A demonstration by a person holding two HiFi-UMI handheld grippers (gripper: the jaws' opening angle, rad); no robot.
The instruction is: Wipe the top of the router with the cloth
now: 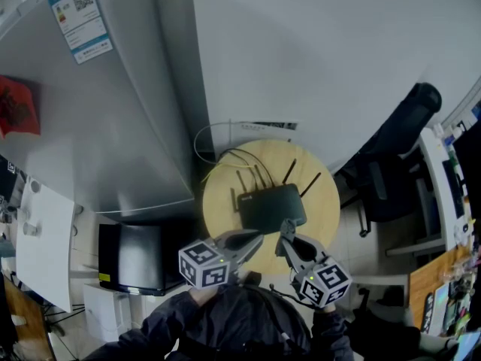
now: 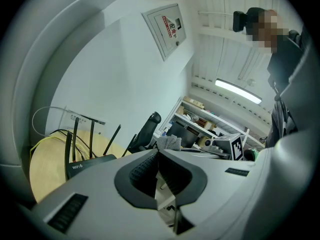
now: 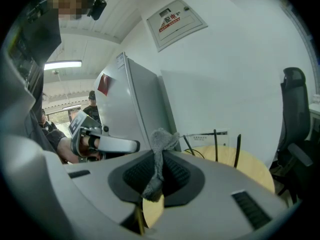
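A black router (image 1: 270, 207) with several upright antennas lies on a round wooden table (image 1: 323, 201). Both grippers hover over the table's near edge, just short of the router. My right gripper (image 1: 286, 230) is shut on a small grey cloth (image 3: 160, 143), which sticks up past the jaw tips and hangs down between the pads. My left gripper (image 1: 254, 239) is shut with nothing in it. In the left gripper view the router (image 2: 87, 163) sits low at the left, and the cloth (image 2: 170, 143) shows just beyond the jaw tips.
A tall grey fridge (image 1: 105, 104) stands left of the table, with a black box (image 1: 139, 258) low beside it. Yellow and white cables (image 1: 214, 156) loop behind the router. A black office chair (image 1: 394, 156) and a cluttered desk (image 1: 443, 201) are at the right.
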